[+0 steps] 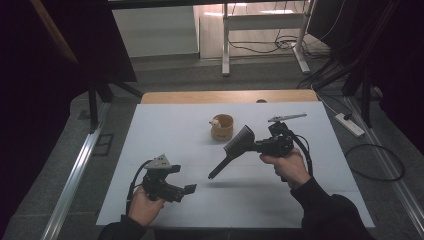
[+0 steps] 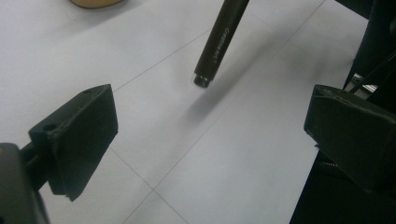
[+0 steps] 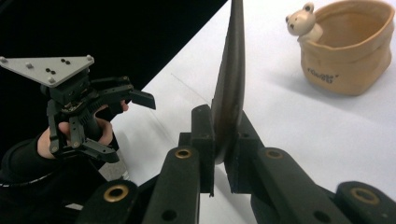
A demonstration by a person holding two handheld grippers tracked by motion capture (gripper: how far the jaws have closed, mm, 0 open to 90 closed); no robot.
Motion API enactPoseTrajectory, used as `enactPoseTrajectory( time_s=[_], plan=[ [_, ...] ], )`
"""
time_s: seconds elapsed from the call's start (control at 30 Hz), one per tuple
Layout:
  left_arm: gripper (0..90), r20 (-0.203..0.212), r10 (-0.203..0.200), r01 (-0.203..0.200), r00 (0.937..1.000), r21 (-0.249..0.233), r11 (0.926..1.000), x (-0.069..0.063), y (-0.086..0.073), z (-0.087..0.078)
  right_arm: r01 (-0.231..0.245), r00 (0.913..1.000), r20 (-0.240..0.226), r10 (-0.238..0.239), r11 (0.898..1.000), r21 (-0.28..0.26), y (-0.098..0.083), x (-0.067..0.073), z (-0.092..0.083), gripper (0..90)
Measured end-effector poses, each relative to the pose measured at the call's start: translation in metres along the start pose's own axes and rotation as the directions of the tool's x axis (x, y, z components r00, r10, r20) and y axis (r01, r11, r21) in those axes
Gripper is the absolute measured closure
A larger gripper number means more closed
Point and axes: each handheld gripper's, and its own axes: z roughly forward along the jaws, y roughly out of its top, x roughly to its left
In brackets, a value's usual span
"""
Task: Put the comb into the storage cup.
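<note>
Above white table (image 1: 165, 145), flat black brush (image 1: 239, 141), clamped

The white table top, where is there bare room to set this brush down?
The white table top is bare along its far left, left of the tan cup, and across the near strip between the left tool and the sleeve. The middle is crowded: the right tool holds the black brush beside the cup.

My high view dim with black edges, table (image 1: 170, 130) evenly lit, soft shadow under brush (image 1: 235, 147), near jaws blurred in gripper views.
</note>
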Motion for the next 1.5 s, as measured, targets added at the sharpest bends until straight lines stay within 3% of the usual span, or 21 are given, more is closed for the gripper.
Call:
enactPoseTrajectory(
  time_s=[0.37, 1.03, 1.5],
  plan=[
    [0.8, -0.021, -0.055, 0.054, 0.9983, -0.03, 0.9981, 0.01, -0.014, -0.018, 0.009, 0.9997, 0.021, -0.009, 1.0, -0.028, 0.005, 0.0, -0.007, 83.6],
    [0.2, -0.088, -0.051, 0.05, 0.9948, -0.016, 0.9986, 0.01, -0.029, -0.034, -0.01, 0.9977, 0.066, 0.016, 0.996, -0.091, 0.022, -0.007, -0.016, 83.6],
    [0.2, -0.11, -0.071, 0.069, 0.9914, -0.028, 0.9973, 0.012, -0.039, -0.045, -0.004, 0.9947, 0.101, 0.015, 0.993, -0.116, 0.035, -0.011, -0.021, 83.6]
  ],
)
